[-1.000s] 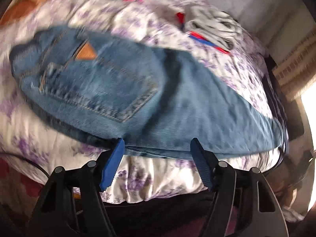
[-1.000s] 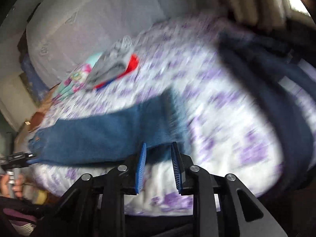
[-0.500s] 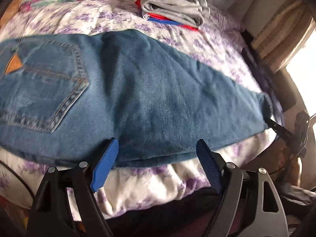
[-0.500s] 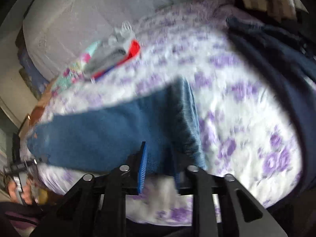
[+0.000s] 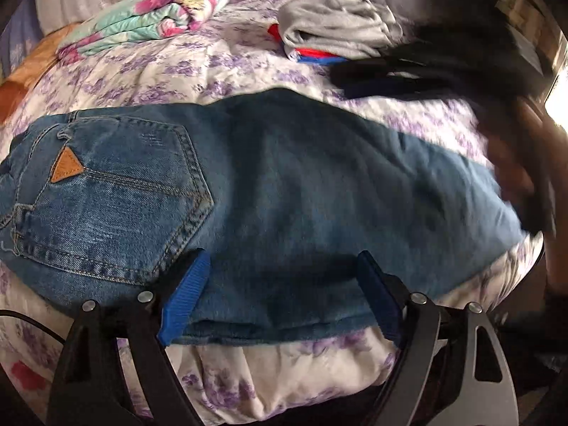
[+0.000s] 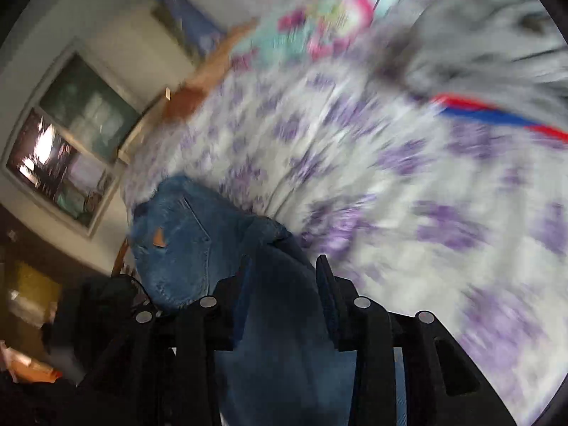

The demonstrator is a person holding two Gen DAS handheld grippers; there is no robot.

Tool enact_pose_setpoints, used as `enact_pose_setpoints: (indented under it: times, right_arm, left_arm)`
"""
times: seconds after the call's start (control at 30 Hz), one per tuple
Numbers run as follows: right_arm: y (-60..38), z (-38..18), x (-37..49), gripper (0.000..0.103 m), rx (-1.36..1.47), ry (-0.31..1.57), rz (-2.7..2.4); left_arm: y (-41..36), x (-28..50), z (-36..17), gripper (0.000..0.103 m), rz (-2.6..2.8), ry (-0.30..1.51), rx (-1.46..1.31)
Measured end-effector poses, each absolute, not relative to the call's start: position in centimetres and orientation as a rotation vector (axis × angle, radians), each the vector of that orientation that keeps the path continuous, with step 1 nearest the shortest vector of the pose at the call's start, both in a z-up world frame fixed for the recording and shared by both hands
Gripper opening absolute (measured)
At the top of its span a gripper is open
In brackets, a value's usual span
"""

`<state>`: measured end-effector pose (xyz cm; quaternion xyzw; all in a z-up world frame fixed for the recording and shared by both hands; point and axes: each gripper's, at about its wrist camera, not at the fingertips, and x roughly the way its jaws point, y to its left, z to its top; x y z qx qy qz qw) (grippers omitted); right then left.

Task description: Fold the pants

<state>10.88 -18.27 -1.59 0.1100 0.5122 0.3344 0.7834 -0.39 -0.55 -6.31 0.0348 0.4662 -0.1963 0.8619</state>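
The jeans [image 5: 284, 195] lie flat across the middle of the left wrist view on a purple-flowered bedspread [image 5: 170, 71], already doubled leg on leg, with the back pocket and its tan triangle patch at the left of the frame and the leg end running off to the right. The left gripper [image 5: 280, 294] sits at the bottom centre with its blue fingers spread wide and resting on the near edge of the denim, seemingly to pin the mid-section so a crease can form there. In the right wrist view the right gripper [image 6: 280, 301] at the bottom centre has denim running up between its fingers, so it appears to be pinching the leg end and carrying it toward the waist at the lower left. A pile of folded clothes [image 5: 330, 32] and a folded floral blanket [image 5: 149, 14] sit at the top of the left wrist view, clear of the fold.
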Motion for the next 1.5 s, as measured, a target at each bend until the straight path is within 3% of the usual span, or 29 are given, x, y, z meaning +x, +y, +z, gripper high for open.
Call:
enact_pose_setpoints:
  times: [0.07,0.17,0.27,0.3,0.43,0.67,0.73,0.77,0.8,0.83,1.0,1.07,1.13,1.27,1.33,1.4,1.5]
  right_arm:
    - [-16.2,-3.3,11.7,0.025,0.226,1.208,0.797]
    - [-14.9,-3.1,9.5,0.026,0.174,1.213,0.939]
    - [-15.7,-2.7,7.7,0.057,0.256,1.204,1.094]
    - [-16.1,-2.7,7.8,0.062,0.302,1.210,1.114]
    - [-16.2,-3.8,9.6,0.061,0.335,1.259,1.060]
    - [-13.5,-6.4,14.9,0.062,0.547,1.407,1.029]
    - [-13.3,-6.5,15.7,0.051,0.572,1.371,0.996]
    - [-13.8,-6.1,15.7,0.040,0.580,1.319,0.977]
    - [-14.5,-5.9,15.8,0.022,0.587,1.271,0.969]
    - [-15.0,-5.9,15.6,0.015,0.574,1.250,0.955]
    - [-16.4,-5.9,15.5,0.014,0.541,1.215,0.893]
    - [-18.3,-4.1,15.8,0.017,0.469,1.116,0.747]
    - [-20.0,-2.5,15.6,0.009,0.519,1.047,0.716]
    - [-17.2,0.2,11.8,0.008,0.451,1.035,0.892]
    - [-14.1,-1.4,10.1,0.008,0.321,1.121,0.868]
    - [-13.6,-4.5,10.4,0.000,0.217,1.158,0.707]
    - [-15.6,-7.0,12.0,0.000,0.384,1.128,0.745]
  left_arm:
    - [-0.1,-0.5,-6.5,0.082,-0.428,0.992,0.073]
    - [1.0,-0.5,-6.5,0.081,-0.474,1.009,0.025]
    - [1.4,-0.6,-6.5,0.082,-0.506,1.014,0.007]
    - [1.2,-0.6,-6.5,0.082,-0.506,1.015,0.019]
    - [0.3,-0.7,-6.7,0.090,-0.507,1.018,0.065]
    - [0.8,-0.8,-6.7,0.090,-0.512,1.020,0.038]
    - [0.6,-0.8,-6.7,0.090,-0.506,1.022,0.041]
    - [0.7,-0.8,-6.7,0.090,-0.503,1.021,0.041]
    - [0.8,-0.7,-6.7,0.090,-0.501,1.020,0.036]
    - [0.7,-0.4,-6.8,0.090,-0.501,1.020,0.030]
    - [0.6,-0.4,-6.9,0.090,-0.508,1.026,0.039]
    - [0.7,-0.4,-6.9,0.090,-0.510,1.026,0.036]
    - [0.9,-0.4,-7.0,0.090,-0.515,1.025,0.025]
    - [0.7,-0.6,-6.9,0.090,-0.501,1.021,0.038]
    - [0.4,-0.6,-6.8,0.090,-0.492,1.021,0.047]
    - [0.4,-0.7,-6.8,0.090,-0.493,1.019,0.045]
    - [0.4,-0.6,-6.8,0.090,-0.494,1.016,0.047]
